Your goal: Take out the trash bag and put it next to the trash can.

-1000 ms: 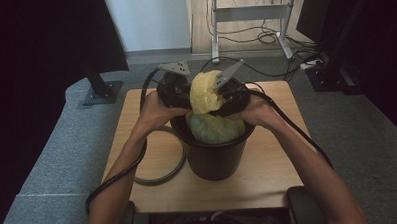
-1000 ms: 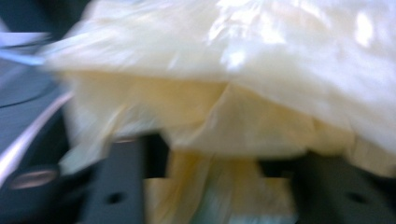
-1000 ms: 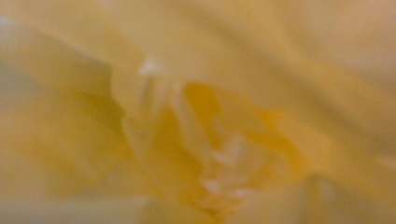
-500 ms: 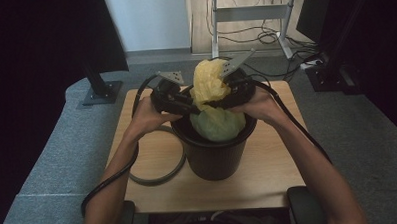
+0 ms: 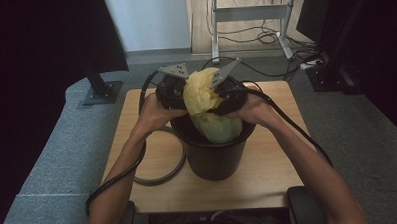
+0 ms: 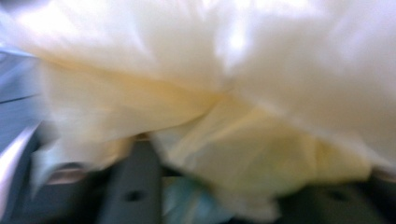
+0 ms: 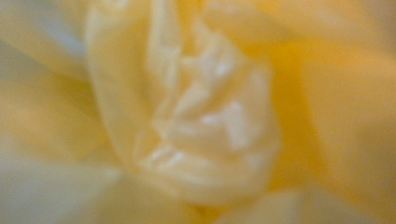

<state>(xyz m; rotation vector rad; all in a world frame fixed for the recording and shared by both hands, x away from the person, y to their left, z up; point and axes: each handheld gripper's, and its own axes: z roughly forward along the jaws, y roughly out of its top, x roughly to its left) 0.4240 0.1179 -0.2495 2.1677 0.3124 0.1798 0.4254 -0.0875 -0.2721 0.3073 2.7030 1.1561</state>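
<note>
— Bag status?

— Yellow plastic bag [image 5: 204, 104] is bunched above the black bin [image 5: 213, 156] on my table [image 5: 268, 174], its lower part hanging inside the rim. My left gripper [image 5: 178, 90] and right gripper [image 5: 225, 91] press in from either side.

— Jaws?

— Left just opened some, right just closed some, film between both. Whether either truly pinches it, I cannot tell; the close views are blurred yellow folds.
</note>
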